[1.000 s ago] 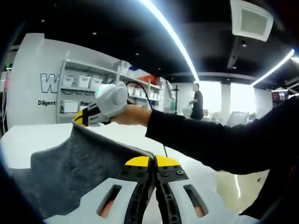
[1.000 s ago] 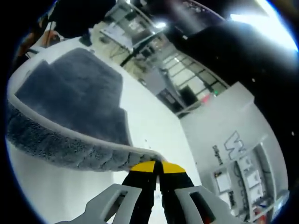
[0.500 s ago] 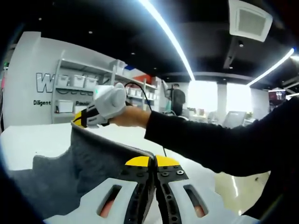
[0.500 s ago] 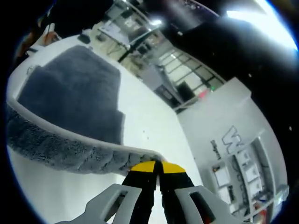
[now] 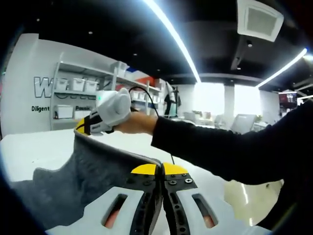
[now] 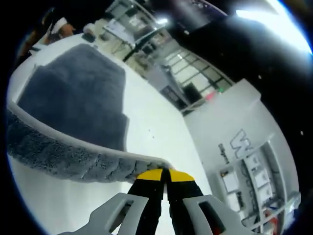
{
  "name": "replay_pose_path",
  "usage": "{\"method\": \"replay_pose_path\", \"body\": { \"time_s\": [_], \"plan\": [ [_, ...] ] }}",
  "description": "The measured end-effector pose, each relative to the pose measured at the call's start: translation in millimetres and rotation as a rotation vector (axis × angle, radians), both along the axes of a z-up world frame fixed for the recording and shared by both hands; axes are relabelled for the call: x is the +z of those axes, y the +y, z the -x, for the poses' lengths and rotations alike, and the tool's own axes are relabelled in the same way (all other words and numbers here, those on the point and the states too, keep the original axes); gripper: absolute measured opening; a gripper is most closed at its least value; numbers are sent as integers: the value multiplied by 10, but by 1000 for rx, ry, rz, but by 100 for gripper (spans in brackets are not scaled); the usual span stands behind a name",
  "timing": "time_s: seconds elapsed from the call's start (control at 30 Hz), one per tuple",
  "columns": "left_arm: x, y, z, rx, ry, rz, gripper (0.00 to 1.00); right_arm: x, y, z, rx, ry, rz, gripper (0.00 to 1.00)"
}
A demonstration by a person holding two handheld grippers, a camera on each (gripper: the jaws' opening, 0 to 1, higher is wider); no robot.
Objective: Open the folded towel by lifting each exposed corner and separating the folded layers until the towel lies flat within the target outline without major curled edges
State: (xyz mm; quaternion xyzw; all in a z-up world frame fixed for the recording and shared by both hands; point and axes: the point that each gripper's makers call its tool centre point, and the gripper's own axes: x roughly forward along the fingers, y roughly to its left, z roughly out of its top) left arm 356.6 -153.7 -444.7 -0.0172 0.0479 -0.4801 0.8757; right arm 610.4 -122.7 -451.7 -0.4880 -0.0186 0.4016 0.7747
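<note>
Above me runs a dark ceiling (image 5: 117,29) crossed by a long bright light strip (image 5: 171,36), with a square white vent (image 5: 259,19). A white wall (image 5: 29,58) with dark lettering backs white shelves of storage bins (image 5: 80,88). Bright windows (image 5: 210,98) glow beyond my white counter (image 5: 29,147).

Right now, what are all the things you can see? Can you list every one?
towel: one, dark grey, lifted by its edge between the two grippers, the rest lying on the table.
table: one, white, under the towel.
shelves: one set, white, with white boxes, against the far wall.
wall lettering: dark letters on the white wall.
ceiling lights: long bright strips overhead.
sleeve: one, black, reaching across the left gripper view.
right gripper: one, white with yellow tips, shut on the towel's far corner.
left gripper: one, white with yellow tips, shut on the towel's near edge.
</note>
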Motion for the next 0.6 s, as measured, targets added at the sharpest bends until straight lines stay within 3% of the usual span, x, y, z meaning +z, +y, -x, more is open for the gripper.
{"method": "replay_pose_path", "body": {
  "time_s": [0.3, 0.6],
  "plan": [
    [-17, -32, 13, -29, 2, 1, 0, 39, -173, 33, -16, -10, 3, 0],
    [-43, -42, 86, -52, 17, 0, 0, -46, -309, 62, -35, 4, -6, 0]
  ]
}}
